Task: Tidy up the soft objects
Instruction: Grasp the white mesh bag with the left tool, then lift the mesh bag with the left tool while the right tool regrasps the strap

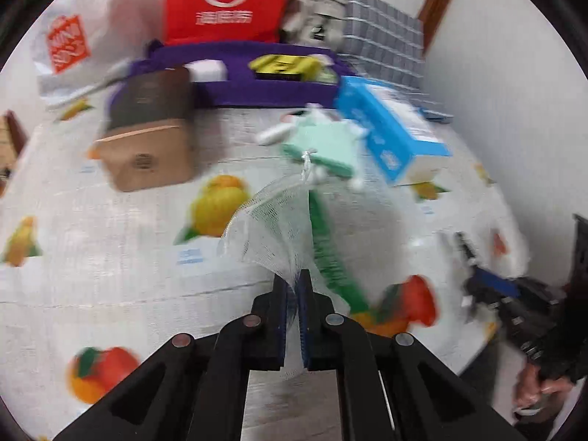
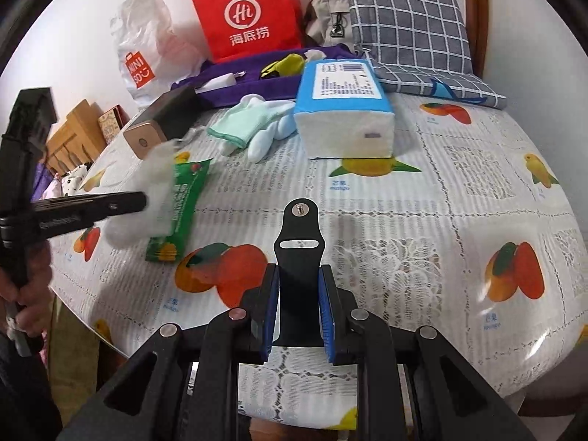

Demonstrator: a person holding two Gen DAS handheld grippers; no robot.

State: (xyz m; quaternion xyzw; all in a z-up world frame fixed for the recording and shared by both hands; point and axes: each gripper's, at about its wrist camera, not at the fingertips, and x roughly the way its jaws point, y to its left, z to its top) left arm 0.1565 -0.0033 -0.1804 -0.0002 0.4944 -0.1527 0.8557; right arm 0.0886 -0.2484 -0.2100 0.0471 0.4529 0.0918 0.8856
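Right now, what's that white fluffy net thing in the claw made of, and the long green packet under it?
The white net pouch looks like soft woven mesh, perhaps nylon or cotton: you can see open holes through it and a drawstring knot. The left claw is shut on it. The green packet seems to be glossy printed plastic film with crimped ends, though blur hides detail.

You see a white lace-patterned cloth printed with orange and yellow fruit on the counter point(image 2: 422, 191). A white mesh pouch point(image 1: 272, 228) overlaps a green packet point(image 2: 180, 202). Behind sit mint gloves point(image 2: 253, 125), a blue-and-white tissue pack point(image 2: 341, 106), a purple tray point(image 2: 235, 88), a red bag point(image 2: 246, 14) and a grey checked cushion point(image 2: 408, 25).
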